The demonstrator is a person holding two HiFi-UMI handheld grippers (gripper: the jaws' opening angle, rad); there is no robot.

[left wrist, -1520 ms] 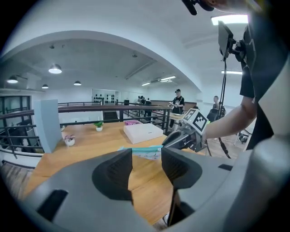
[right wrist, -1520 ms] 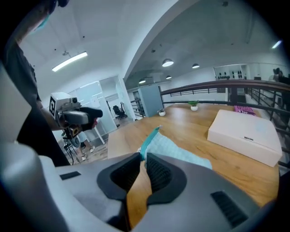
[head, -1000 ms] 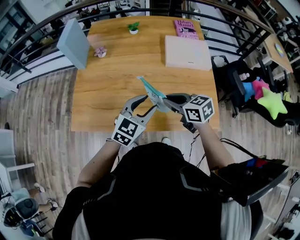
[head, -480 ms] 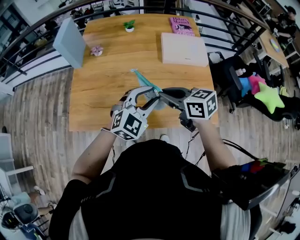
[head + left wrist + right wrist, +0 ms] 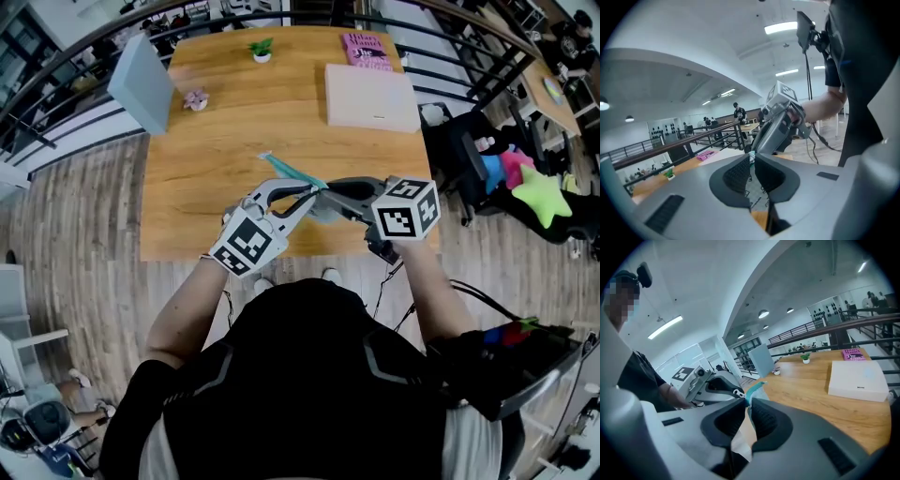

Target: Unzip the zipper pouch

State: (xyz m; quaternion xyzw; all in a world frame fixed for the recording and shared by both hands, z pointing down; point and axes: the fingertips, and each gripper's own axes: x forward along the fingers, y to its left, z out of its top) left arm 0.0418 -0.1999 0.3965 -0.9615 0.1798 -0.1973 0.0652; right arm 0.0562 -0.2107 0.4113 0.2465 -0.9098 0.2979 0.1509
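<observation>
A zipper pouch (image 5: 292,172) of clear film with a teal top edge hangs in the air over the front of the wooden table (image 5: 206,178). My right gripper (image 5: 325,193) comes in from the right and is shut on it. In the right gripper view the teal edge (image 5: 753,391) sticks up past the pads. My left gripper (image 5: 302,195) meets it from the left. Its jaws have just been closing, and the printed film (image 5: 754,193) sits pinched between the pads. The two gripper tips nearly touch. I cannot make out the zipper pull.
On the far half of the table lie a white box (image 5: 372,97), a pink book (image 5: 367,51), a small potted plant (image 5: 262,51) and a pink ornament (image 5: 196,99). A grey-blue panel (image 5: 143,82) leans at the left corner. A chair with bright plush toys (image 5: 525,192) stands to the right.
The left gripper's jaws stood wide open beside the pouch and have now closed onto it. That gripper has also rolled, and both hands and the pouch sit slightly higher.
</observation>
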